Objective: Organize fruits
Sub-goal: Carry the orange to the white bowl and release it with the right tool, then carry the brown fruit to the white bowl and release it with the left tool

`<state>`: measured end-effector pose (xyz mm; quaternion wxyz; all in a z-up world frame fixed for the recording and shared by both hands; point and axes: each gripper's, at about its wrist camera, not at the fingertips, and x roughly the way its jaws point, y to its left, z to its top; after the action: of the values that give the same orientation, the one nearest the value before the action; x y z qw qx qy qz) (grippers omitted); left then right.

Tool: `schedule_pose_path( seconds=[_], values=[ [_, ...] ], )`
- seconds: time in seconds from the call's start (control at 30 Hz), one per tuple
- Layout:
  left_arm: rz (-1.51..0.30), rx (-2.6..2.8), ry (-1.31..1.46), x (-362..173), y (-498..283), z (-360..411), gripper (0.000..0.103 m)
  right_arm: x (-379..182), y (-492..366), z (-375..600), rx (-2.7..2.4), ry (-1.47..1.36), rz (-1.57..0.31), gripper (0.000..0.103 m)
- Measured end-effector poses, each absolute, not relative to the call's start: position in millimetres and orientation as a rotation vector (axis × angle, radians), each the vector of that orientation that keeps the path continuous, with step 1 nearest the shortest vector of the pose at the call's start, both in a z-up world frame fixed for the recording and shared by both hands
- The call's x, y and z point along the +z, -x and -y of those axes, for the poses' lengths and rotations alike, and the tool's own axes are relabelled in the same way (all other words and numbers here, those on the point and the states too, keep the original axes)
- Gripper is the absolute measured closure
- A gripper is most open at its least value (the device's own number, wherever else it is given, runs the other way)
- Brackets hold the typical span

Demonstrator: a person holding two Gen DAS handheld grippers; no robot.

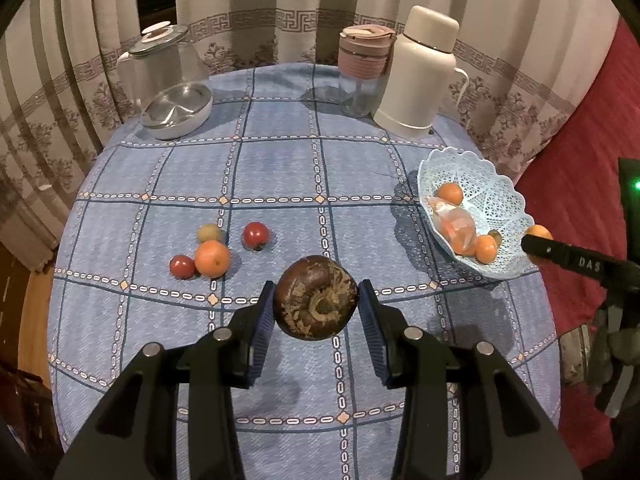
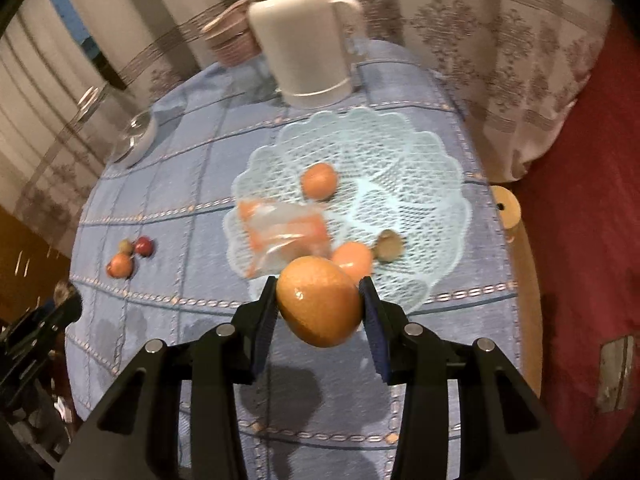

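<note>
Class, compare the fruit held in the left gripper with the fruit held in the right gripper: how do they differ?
The brown fruit is dark and rough with flaky patches; the orange is bright, smooth and glossy. The brown fruit hangs over bare tablecloth; the orange hangs at the basket rim. Both are round and clamped between two fingers.

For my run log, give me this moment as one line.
left gripper: holds brown fruit | right gripper: holds orange near basket | loose fruits on table

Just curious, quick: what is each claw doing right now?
Left gripper: shut on the brown fruit.
Right gripper: shut on the orange.
</note>
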<state>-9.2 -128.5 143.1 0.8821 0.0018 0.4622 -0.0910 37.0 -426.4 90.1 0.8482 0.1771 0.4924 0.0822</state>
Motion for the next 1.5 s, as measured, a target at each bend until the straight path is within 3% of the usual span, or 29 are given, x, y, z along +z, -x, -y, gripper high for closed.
schedule_pose_path(
  seconds=[0.57, 0.93, 1.5],
  values=[
    [-0.975, -0.181, -0.011, 141, 5, 131, 0.061, 56, -64, 455, 0.076, -0.381, -1.097, 0.061],
    [-0.973, -0.214, -0.033, 143, -3, 148, 0.061, 65, -57, 469, 0.067, -0.414, -1.06, 0.06],
    [-0.995, -0.376, -0.088, 130, -27, 227, 0.061, 68, -32, 478, 0.069, -0.447, -1.056, 0.06]
  ],
)
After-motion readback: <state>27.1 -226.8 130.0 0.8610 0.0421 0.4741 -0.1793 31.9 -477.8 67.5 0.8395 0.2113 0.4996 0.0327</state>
